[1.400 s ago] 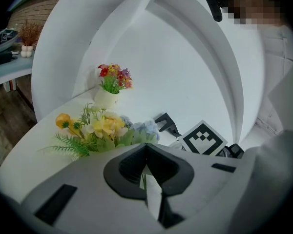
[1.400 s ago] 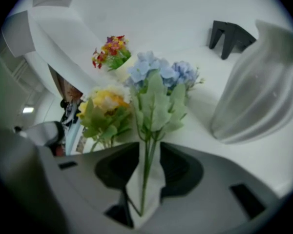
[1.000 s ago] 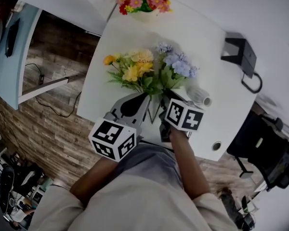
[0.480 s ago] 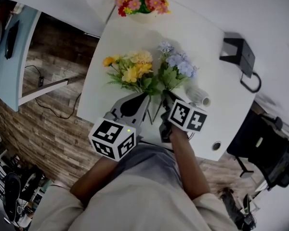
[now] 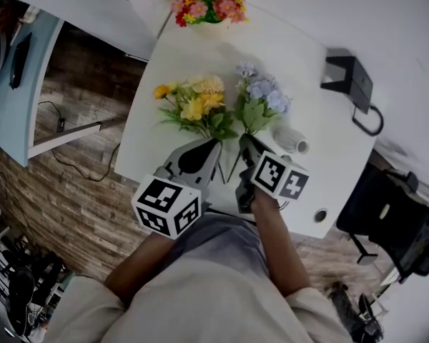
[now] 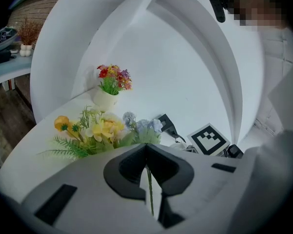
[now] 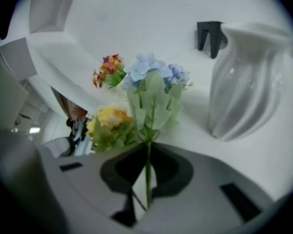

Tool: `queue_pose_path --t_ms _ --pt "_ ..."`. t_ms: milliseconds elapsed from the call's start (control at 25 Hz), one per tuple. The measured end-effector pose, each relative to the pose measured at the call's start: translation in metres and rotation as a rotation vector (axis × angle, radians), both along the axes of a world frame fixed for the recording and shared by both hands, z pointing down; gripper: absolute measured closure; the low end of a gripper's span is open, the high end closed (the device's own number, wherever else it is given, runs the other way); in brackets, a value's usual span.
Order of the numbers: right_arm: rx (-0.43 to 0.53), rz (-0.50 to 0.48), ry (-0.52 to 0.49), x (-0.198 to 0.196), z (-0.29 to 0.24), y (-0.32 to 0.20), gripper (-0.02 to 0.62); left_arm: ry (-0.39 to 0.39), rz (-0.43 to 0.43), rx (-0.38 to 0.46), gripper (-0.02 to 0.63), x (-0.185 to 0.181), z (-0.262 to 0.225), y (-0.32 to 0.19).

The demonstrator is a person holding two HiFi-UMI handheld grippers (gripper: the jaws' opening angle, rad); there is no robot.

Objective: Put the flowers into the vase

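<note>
Right gripper view shows the right tool [image 7: 147,147], its jaws just closing, pinched on the green stem of the pale-blue fabric flower bunch [image 7: 154,74] beside the white ribbed vase [image 7: 244,82] on the white bench [image 5: 193,48], while the left tool [image 6: 146,147] clamps the yellow flower bunch [image 6: 105,129] by its stem, so lifting both likely comes next.

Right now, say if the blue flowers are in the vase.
Out: right gripper, jaws just closing, pinches blue flowers by the stem; vase sits apart.

Yellow flowers [image 5: 196,106] beside blue flowers [image 5: 263,97]; white ribbed vase [image 5: 289,138] near blue.
</note>
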State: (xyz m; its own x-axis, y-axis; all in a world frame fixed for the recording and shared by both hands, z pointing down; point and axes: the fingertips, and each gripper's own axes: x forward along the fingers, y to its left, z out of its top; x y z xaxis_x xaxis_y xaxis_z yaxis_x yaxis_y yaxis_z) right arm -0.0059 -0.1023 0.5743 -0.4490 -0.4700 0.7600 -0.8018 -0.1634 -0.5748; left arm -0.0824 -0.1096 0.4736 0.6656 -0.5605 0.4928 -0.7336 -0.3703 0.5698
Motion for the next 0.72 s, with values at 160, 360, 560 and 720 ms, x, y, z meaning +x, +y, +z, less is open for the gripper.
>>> queue_pose_path --t_ms 160,360,560,720 --pt "0.031 0.019 -0.007 0.004 -0.009 -0.001 0.551 0.003 0.003 0.015 0.581 0.001 -0.005 0.002" --pt "0.076 0.045 -0.024 0.008 -0.022 0.000 0.551 0.003 0.007 0.032 0.581 0.000 -0.011 0.006" --pt "0.152 0.063 -0.060 0.007 -0.041 0.000 0.551 0.001 0.005 0.056 0.581 -0.003 -0.019 0.008" --pt "0.209 0.070 -0.061 0.006 -0.056 0.002 0.552 0.001 0.009 0.082 0.581 -0.006 -0.028 0.009"
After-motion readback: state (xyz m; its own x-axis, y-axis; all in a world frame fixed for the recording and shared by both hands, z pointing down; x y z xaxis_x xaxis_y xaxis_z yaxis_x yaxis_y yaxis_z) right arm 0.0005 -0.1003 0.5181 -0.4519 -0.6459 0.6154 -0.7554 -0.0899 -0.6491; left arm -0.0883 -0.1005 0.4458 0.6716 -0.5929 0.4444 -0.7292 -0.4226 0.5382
